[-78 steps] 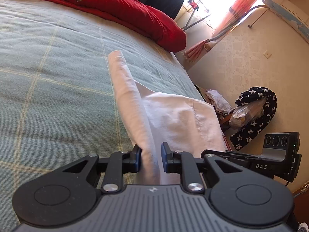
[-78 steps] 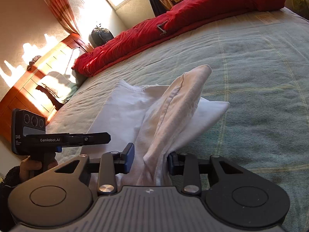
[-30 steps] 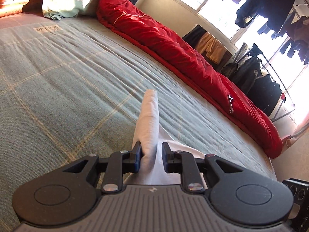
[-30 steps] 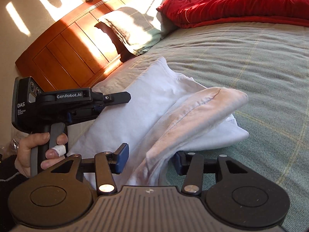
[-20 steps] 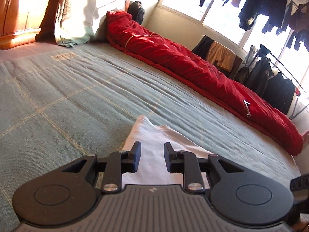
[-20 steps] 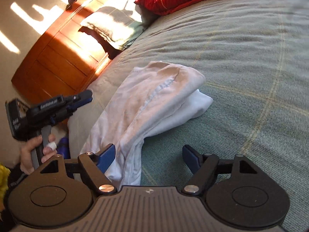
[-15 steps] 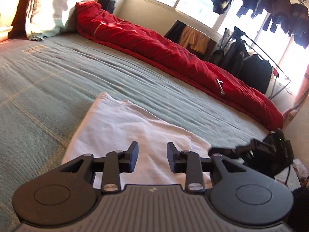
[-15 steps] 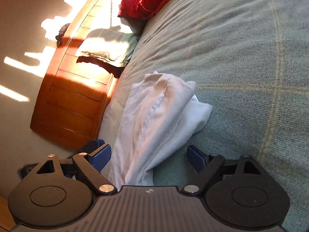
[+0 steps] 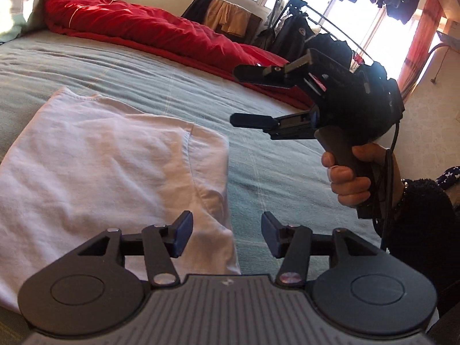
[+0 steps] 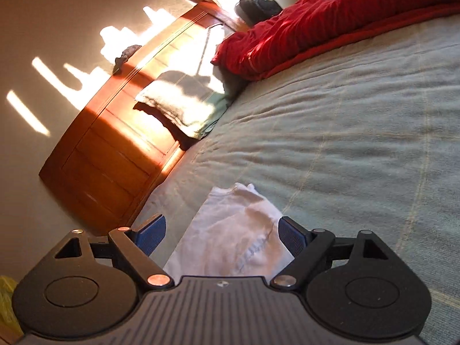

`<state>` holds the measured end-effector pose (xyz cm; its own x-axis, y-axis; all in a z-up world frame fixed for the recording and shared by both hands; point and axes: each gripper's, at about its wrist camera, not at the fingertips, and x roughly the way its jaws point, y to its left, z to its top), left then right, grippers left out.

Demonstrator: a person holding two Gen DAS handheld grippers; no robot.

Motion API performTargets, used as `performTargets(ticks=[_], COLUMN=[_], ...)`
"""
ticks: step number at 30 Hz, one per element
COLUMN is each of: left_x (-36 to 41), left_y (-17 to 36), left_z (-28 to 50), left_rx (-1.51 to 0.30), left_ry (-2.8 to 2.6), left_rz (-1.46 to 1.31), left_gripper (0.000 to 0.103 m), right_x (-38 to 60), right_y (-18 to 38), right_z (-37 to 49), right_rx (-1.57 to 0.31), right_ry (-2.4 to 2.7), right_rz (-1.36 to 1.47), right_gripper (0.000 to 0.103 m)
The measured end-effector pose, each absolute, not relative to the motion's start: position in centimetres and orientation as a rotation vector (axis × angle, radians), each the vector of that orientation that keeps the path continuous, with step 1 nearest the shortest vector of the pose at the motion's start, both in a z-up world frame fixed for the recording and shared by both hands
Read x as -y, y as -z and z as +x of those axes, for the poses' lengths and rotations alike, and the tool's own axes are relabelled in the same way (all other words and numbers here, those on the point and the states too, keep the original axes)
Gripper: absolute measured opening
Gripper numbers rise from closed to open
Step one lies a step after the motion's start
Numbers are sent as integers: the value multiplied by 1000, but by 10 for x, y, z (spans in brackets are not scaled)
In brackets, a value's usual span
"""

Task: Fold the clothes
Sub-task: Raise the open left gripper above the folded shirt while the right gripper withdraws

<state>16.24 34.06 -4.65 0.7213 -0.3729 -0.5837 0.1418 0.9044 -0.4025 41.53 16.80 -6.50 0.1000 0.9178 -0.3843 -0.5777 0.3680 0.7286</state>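
Lying flat on the green bedspread [image 9: 287,172], the folded white shirt [image 9: 109,161] is seen from the left wrist; the left gripper [image 9: 224,237] is opening, nothing pinched, and the right gripper [image 9: 244,97] is held spread and empty. From the right wrist, the shirt [image 10: 233,235] is seen below spread jaws. Soft, light, limp cloth is judged; an edge or corner should be pinched.

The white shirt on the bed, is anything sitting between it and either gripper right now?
Nothing visible. The white shirt lies flat on the green bedspread, directly below the opening left gripper and the open right gripper. The red duvet lies well beyond it.
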Motion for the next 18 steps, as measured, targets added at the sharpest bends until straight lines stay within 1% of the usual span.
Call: performTargets(ticks=[2, 4, 6, 9, 13, 15, 18], left_x=[-330, -323, -321, -324, -323, -319, -316], left_y=[54, 63, 64, 54, 52, 58, 62], left_z=[161, 160, 156, 148, 141, 140, 137], left_rx=[-747, -769, -773, -754, -751, -769, -791], left_ry=[312, 311, 305, 300, 297, 300, 300], left_rz=[-316, -295, -295, -293, -274, -273, -259], left_gripper=[58, 59, 59, 60, 64, 64, 65], right_x=[-186, -196, -193, -182, -188, -199, -209], right_y=[73, 92, 106, 91, 67, 69, 95], right_z=[405, 400, 401, 401, 387, 377, 367], right_rx=[-983, -1044, -1061, -1063, -1076, -1126, -1216], right_ry=[-1228, -1199, -1155, -1163, -1322, -1374, -1308], right_rz=[382, 308, 297, 336, 390, 376, 249], right_gripper=[89, 88, 86, 86, 87, 88, 87])
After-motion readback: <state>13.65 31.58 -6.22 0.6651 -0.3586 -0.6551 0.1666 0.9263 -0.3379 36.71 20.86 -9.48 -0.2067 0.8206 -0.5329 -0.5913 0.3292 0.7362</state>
